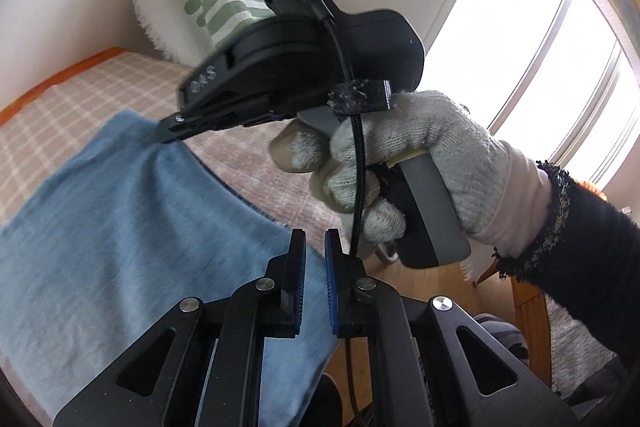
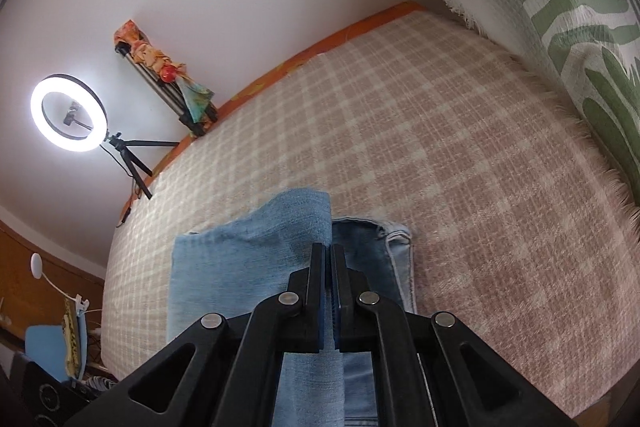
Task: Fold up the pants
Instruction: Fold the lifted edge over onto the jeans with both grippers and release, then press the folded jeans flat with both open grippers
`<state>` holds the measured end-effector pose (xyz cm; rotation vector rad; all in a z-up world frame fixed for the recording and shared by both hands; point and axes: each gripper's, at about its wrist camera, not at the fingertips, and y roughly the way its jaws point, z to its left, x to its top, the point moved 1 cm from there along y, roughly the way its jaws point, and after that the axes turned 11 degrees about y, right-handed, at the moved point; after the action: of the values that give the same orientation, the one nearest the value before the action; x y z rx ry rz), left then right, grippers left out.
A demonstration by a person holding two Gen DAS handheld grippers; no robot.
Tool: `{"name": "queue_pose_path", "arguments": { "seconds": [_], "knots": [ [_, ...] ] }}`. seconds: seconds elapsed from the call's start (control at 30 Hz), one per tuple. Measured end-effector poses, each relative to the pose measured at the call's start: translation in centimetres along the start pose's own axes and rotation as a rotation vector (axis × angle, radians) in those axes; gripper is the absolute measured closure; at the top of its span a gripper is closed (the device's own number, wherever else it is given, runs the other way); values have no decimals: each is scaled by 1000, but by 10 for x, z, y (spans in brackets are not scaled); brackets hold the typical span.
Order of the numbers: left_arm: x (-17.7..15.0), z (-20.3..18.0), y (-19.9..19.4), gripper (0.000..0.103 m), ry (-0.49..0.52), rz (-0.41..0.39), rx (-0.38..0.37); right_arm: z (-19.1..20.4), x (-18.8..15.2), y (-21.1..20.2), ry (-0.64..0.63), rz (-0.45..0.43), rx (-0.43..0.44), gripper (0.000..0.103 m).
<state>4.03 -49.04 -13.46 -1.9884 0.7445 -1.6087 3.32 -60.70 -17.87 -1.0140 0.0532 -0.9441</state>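
Light blue denim pants (image 2: 256,267) lie on a bed covered with a pink-and-cream checked blanket (image 2: 440,147), partly folded, one layer lifted over another.

Right gripper (image 2: 329,251): jaws pressed together with a fold of the pants pinched between the pads, the cloth rising in a peak just ahead of the tips. A hem edge with stitching shows right of the jaws, lying flat on the blanket. In the left wrist view the same gripper (image 1: 170,135) comes in from the upper right, held by a hand in a grey knit glove (image 1: 400,163) with a dark sleeve (image 1: 580,239) behind it; its tips bite the upper edge of the pants (image 1: 120,227) and the fabric tents up toward them.

Left gripper (image 1: 314,239): jaws nearly closed, only a narrow gap between the blue pads. The pants' edge runs under and between them, but whether the pads actually press the cloth I cannot tell (the left finger hides the contact).

A green-and-white patterned pillow (image 2: 560,7) sits at the head of the bed. A lit ring light on a tripod (image 2: 70,111) stands by the wall beyond the far edge of the bed. A bright window (image 1: 520,47) is behind the gloved hand.
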Motion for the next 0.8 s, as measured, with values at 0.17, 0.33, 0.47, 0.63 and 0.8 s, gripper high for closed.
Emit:
{"name": "queue_pose_path", "arguments": {
  "seconds": [0.17,0.33,0.47,0.63,0.8],
  "knots": [
    [-8,18,-29,63,-16,9,58,-9,0,6,-1,-5,-56,103],
    [-31,31,-70,45,-60,-2,152,-24,3,-2,-17,-25,-91,95],
    [-58,58,-87,38,-149,9,243,-28,-1,-4,-57,26,-44,29],
    [-89,91,-103,33,-316,28,289,-31,-6,3,-81,76,54,17],
    [-113,114,-89,33,-470,50,237,-33,-17,15,-115,124,92,12]
  ]
}}
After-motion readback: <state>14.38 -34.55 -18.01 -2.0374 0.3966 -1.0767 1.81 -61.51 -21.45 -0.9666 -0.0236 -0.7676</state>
